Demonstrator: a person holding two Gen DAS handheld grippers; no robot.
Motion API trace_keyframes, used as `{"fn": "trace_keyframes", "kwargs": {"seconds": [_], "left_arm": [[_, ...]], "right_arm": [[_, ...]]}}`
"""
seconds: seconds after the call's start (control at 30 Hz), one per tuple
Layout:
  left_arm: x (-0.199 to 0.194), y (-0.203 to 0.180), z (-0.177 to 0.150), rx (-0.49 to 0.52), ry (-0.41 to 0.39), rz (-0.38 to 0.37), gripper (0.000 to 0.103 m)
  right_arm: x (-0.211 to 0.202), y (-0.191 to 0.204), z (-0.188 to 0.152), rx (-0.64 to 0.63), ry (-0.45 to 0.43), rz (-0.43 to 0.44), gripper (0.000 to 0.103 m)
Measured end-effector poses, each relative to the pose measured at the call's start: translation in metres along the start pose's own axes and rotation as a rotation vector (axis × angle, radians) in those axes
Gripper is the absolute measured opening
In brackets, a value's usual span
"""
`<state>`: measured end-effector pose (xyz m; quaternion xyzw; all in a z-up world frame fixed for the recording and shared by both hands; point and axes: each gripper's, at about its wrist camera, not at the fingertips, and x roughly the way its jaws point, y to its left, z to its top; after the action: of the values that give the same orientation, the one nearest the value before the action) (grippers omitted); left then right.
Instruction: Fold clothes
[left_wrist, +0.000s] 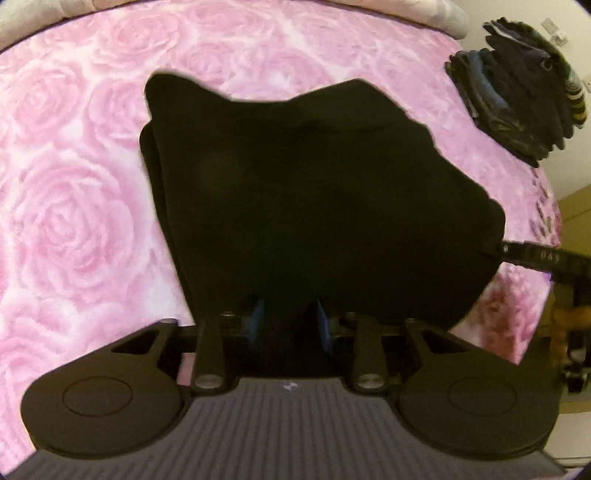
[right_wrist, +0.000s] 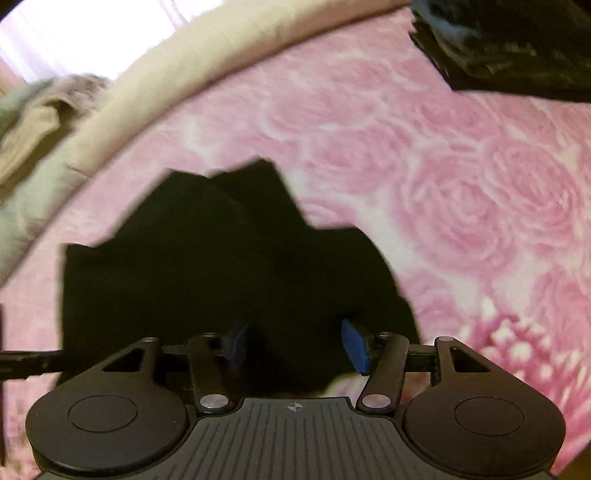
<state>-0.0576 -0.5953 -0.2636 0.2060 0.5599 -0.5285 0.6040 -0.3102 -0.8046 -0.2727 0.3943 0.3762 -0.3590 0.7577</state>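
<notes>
A black garment (left_wrist: 303, 192) lies partly folded on a pink rose-patterned bedspread (left_wrist: 66, 206). My left gripper (left_wrist: 290, 321) is at its near edge, blue pads (left_wrist: 324, 325) a little apart with black cloth between them. The right gripper's tip (left_wrist: 532, 254) touches the garment's right corner in the left wrist view. In the right wrist view the garment (right_wrist: 221, 266) fills the centre. My right gripper (right_wrist: 295, 347) has its blue pads (right_wrist: 355, 345) set apart, with the cloth's near edge lying between them.
A stack of folded dark clothes (left_wrist: 517, 92) sits at the far right of the bed, also showing in the right wrist view (right_wrist: 517, 48). A beige blanket roll (right_wrist: 184, 74) and loose grey-beige cloth (right_wrist: 33, 122) lie along the far edge. The left gripper's finger (right_wrist: 29, 360) enters from the left.
</notes>
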Motion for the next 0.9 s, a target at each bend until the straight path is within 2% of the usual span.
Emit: {"fn": "trace_keyframes", "kwargs": {"seconds": [0.03,0.1,0.2,0.3,0.4,0.43,0.53,0.6,0.73,0.9], "left_arm": [[-0.002,0.003,0.0,-0.007,0.003,0.002,0.017],[-0.011,0.002,0.003,-0.001,0.005,0.019,0.014],[-0.028,-0.005,0.007,0.035,-0.008,0.057,0.014],[-0.036,-0.017,0.015,0.079,-0.061,0.066,0.016],[-0.026,-0.023,0.023,0.087,-0.086,0.045,0.018],[-0.017,-0.024,0.025,0.097,-0.067,0.059,0.018],[0.006,-0.022,0.026,0.112,0.005,0.095,0.015],[0.006,-0.023,0.028,0.113,0.019,0.103,0.015],[-0.004,-0.029,0.03,0.114,0.029,0.127,0.016],[-0.014,-0.041,0.028,0.161,0.044,0.161,0.018]], "right_arm": [[0.008,-0.005,0.001,-0.002,0.011,0.022,0.064],[0.008,-0.003,0.005,-0.036,0.027,0.024,0.065],[-0.014,-0.002,0.005,-0.022,0.011,0.002,0.065],[-0.039,0.013,0.002,-0.083,-0.073,-0.02,0.065],[-0.046,0.032,0.002,-0.19,-0.116,0.061,0.065],[-0.039,0.037,0.002,-0.22,-0.097,0.103,0.065],[-0.002,0.036,0.001,-0.251,0.032,0.115,0.066],[0.002,0.032,0.006,-0.24,0.048,0.132,0.066],[-0.019,0.034,0.015,-0.253,0.039,0.164,0.066],[-0.035,0.039,0.002,-0.288,0.077,0.128,0.068]]}}
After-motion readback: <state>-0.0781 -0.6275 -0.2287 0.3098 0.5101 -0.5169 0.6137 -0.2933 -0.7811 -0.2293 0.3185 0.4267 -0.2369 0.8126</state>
